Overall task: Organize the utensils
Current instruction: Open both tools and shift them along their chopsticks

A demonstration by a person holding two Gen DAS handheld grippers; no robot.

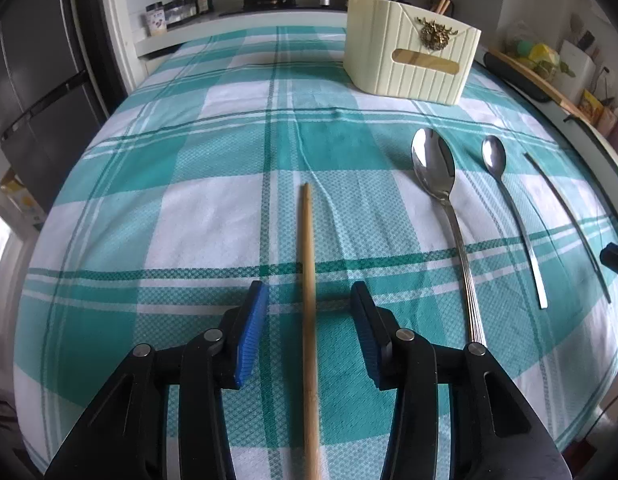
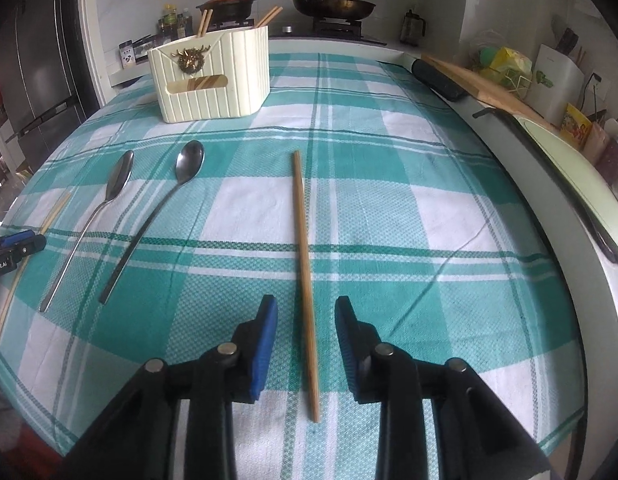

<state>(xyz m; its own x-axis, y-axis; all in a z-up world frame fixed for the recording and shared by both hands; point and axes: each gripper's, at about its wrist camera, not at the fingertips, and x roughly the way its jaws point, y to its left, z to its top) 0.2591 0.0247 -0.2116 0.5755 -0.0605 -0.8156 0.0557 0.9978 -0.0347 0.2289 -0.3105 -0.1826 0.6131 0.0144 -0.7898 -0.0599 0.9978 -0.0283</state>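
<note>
The table (image 1: 213, 208) is covered by a teal-and-white checked woven cloth (image 2: 389, 216), on which all task items rest.

At the far side of the cloth stands a cream ribbed plastic utensil holder (image 1: 409, 64) with a brass stag emblem on its front. Wooden chopstick ends project above its rim.

The left gripper (image 1: 309, 300), black with blue ribbed pads, has its jaws apart. One light wooden chopstick (image 1: 307, 280) lies flat on the cloth between the pads, touching neither.

The right gripper (image 2: 306, 312), of the same build, also has its jaws apart, with a narrower gap. A second, darker wooden chopstick (image 2: 303, 260) lies flat between its pads, clear of both. In the left wrist view this second chopstick appears as a thin dark strip at the right margin.

Between the two chopsticks lie two spoons, bowls toward the holder:
- a large stainless-steel serving spoon with a ribbed handle (image 1: 449, 208), nearer the left gripper;
- a small stainless-steel spoon with a flat handle (image 1: 513, 216), nearer the right gripper.

The spoons lie apart from each other and from both chopsticks.
</note>
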